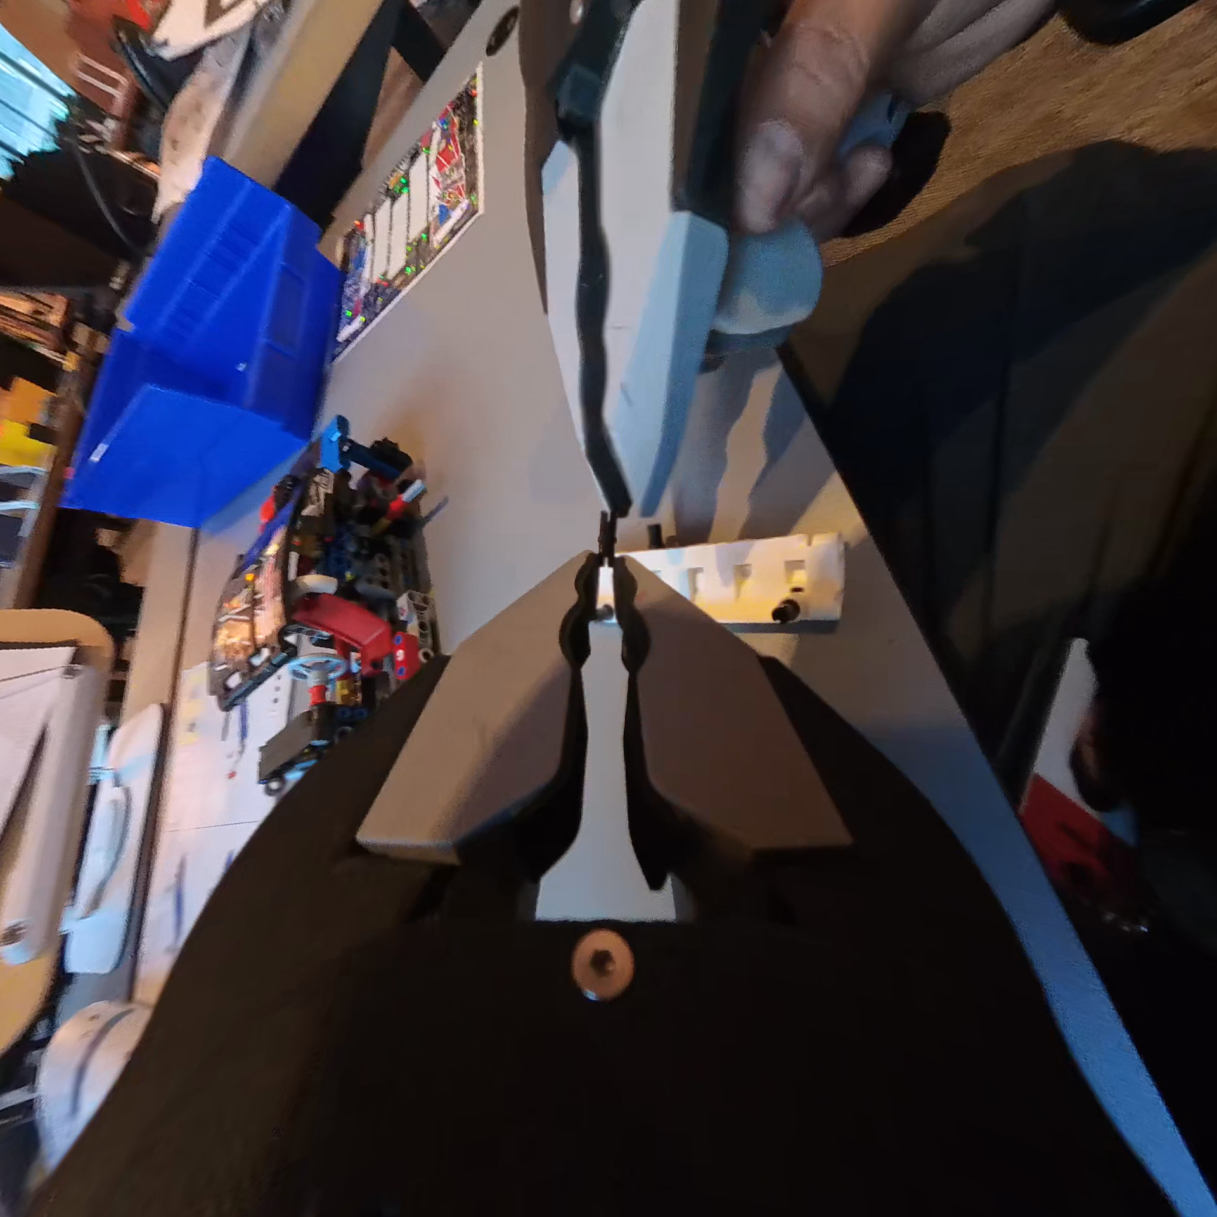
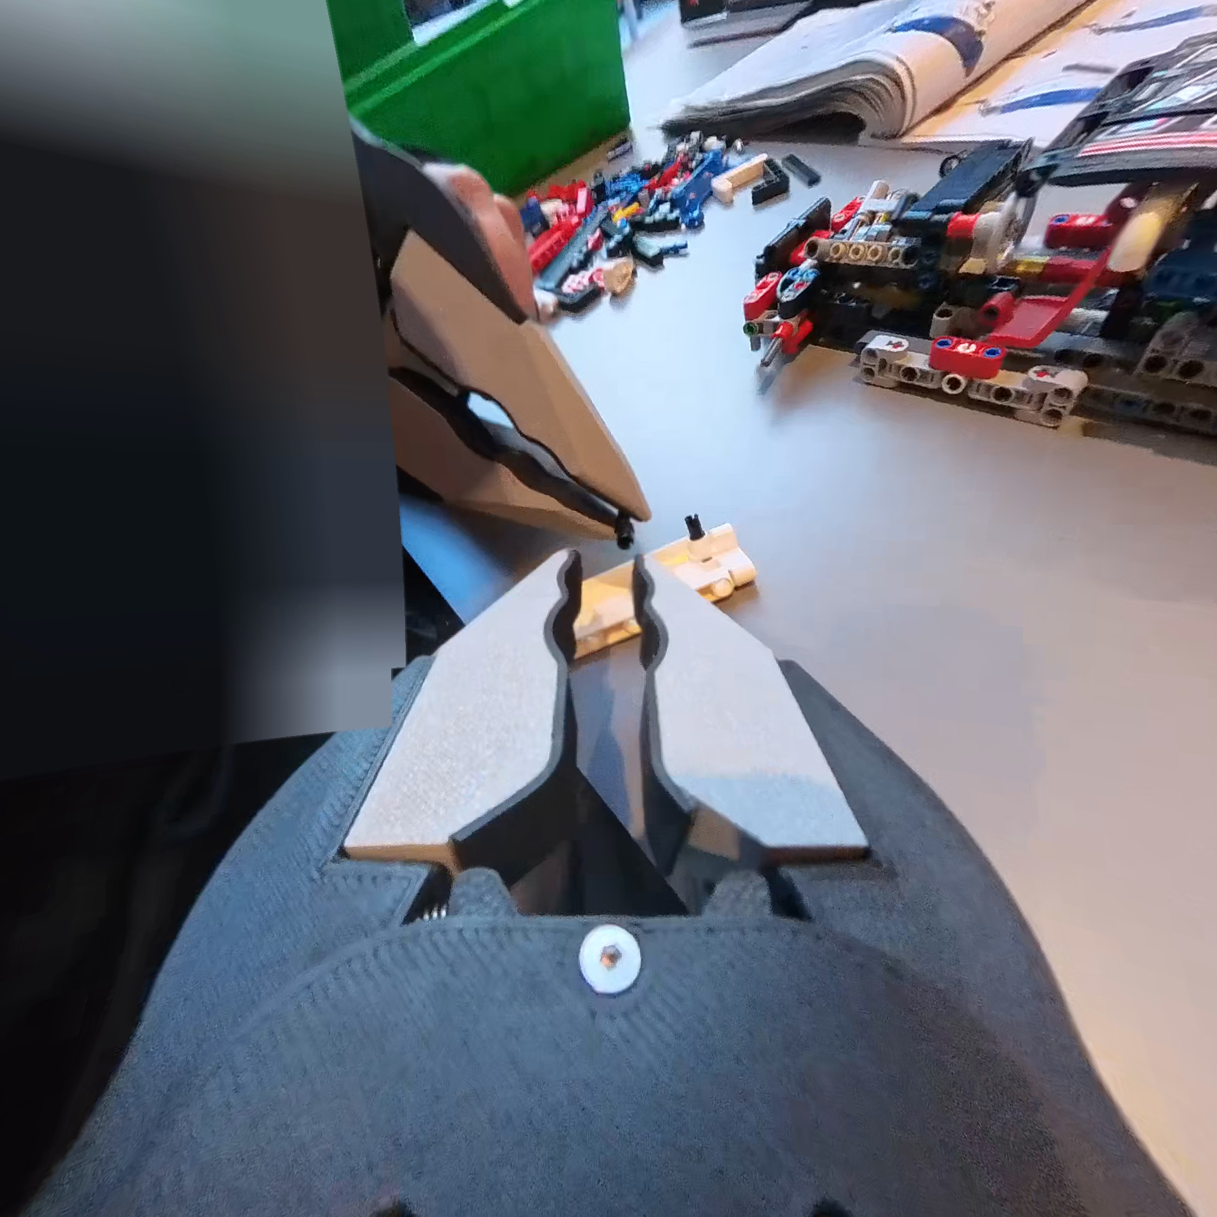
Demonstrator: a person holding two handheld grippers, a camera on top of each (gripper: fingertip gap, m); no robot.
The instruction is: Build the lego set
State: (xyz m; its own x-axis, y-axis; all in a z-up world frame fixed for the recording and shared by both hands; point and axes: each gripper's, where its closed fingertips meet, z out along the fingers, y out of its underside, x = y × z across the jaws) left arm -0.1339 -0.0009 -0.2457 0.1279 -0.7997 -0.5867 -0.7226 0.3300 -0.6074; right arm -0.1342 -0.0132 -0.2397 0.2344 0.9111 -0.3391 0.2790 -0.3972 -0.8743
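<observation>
My left gripper is shut on a small black pin that sticks out past its tips. It holds the pin just above the left end of a white beam lying on the table. In the right wrist view the left gripper comes in from the upper left with the pin. My right gripper has its jaws a little apart over the near part of the white beam. A second black pin stands upright on the beam. The right gripper reaches down from above in the left wrist view.
A partly built red, black and grey car model lies to the right, also in the left wrist view. Loose pieces are piled by a green bin. An open instruction booklet and a blue bin stand farther back. The table edge runs close by the beam. The grippers are tip to tip, or close to it.
</observation>
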